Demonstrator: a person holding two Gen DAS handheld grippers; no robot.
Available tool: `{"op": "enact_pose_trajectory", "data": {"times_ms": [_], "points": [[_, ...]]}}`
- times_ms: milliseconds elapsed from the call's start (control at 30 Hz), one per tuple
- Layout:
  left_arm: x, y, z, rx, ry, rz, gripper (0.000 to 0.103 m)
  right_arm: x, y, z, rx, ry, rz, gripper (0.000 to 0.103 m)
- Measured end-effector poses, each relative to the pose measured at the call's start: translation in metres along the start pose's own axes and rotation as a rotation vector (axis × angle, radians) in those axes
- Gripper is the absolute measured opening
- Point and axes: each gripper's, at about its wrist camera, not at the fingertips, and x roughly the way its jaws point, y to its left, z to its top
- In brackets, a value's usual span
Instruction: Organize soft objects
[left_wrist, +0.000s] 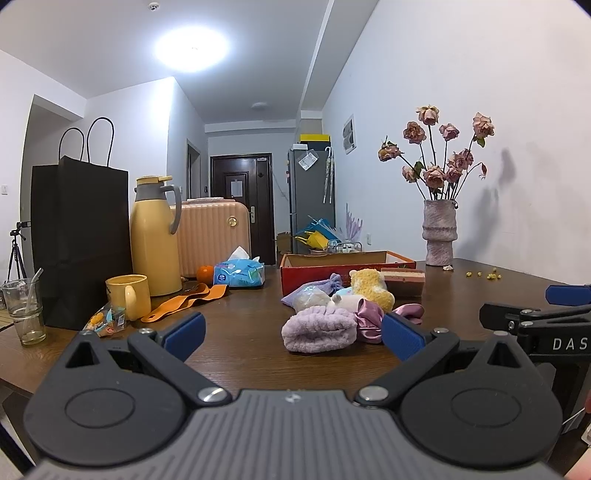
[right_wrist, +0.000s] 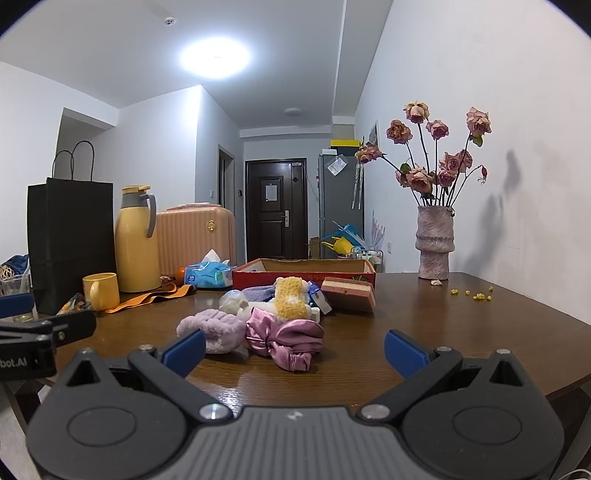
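Pre-grasp stage, nothing sorted yet: left tongs (left_wrist: 293, 334) and right tongs (right_wrist: 293, 350) both released, empty, short of mixed pile of soft objects (right_wrist: 273, 314) mid brown wooden table (right_wrist: 461, 332), shallow red cardboard box (right_wrist: 295, 271) behind; next, likely reaching for fluffy lilac headband (left_wrist: 317, 328) nearest.

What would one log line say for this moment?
stage: before first pick | left tongs: open, empty | right tongs: open, empty | soft pile: on table, before red box | box: nothing visible inside
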Motion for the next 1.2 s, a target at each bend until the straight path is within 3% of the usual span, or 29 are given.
{"op": "enact_pose_trajectory", "data": {"times_ms": [1200], "points": [[0.0018,0.0012,-0.0006,0.004,0.003,0.002,0.103,-0.0008,-0.0015,0.0001,0.002,-0.006,-0.002,0.103]]}}
